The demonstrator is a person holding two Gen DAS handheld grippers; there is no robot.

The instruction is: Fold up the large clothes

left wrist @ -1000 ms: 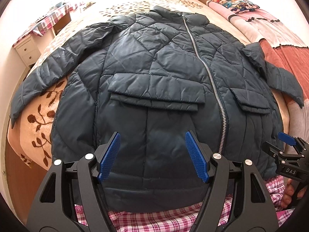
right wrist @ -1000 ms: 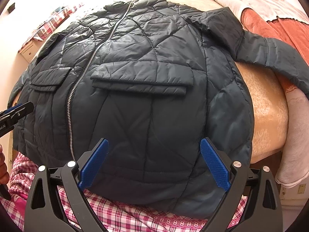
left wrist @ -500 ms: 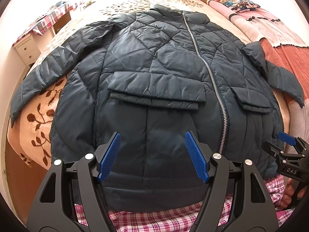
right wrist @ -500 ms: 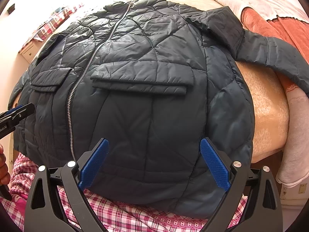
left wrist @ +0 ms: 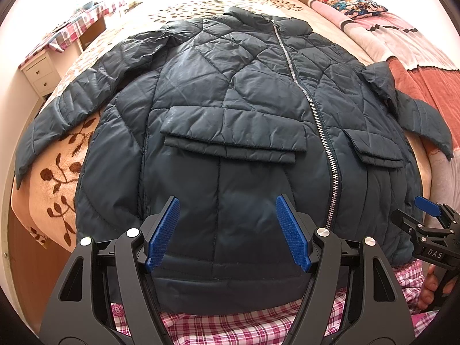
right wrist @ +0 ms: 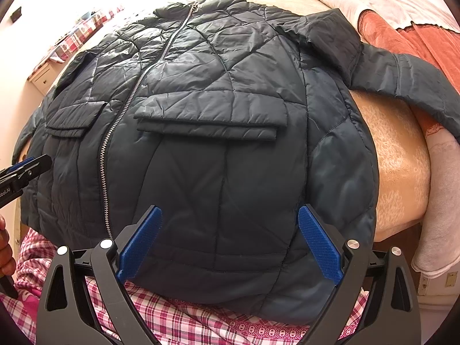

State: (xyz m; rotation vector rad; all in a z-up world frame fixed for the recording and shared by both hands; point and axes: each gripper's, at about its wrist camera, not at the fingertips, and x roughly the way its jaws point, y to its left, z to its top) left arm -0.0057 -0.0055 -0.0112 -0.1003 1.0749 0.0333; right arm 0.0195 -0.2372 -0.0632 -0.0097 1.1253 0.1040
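Observation:
A dark navy quilted jacket (left wrist: pixel 230 109) lies flat, zipped, front up on the bed, collar far, hem near; it also shows in the right wrist view (right wrist: pixel 218 92). Its sleeves spread to the left (left wrist: pixel 74 97) and right (right wrist: pixel 402 77). My left gripper (left wrist: pixel 228 230) is open and empty above the hem, left of the zipper (left wrist: pixel 316 120). My right gripper (right wrist: pixel 230 240) is open and empty above the hem, right of the zipper; it also shows at the right edge of the left wrist view (left wrist: pixel 425 224).
The bed has a beige leaf-patterned cover (left wrist: pixel 54 172), with pink and rust blankets (left wrist: pixel 417 66) on its right side. A white bedside drawer unit (left wrist: pixel 40 72) stands at the left. Pink plaid fabric (right wrist: pixel 201 319) lies under the hem at the near edge.
The view has shifted slightly, so the jacket sits a little lower in the left wrist view. Both grippers stay open above the hem.

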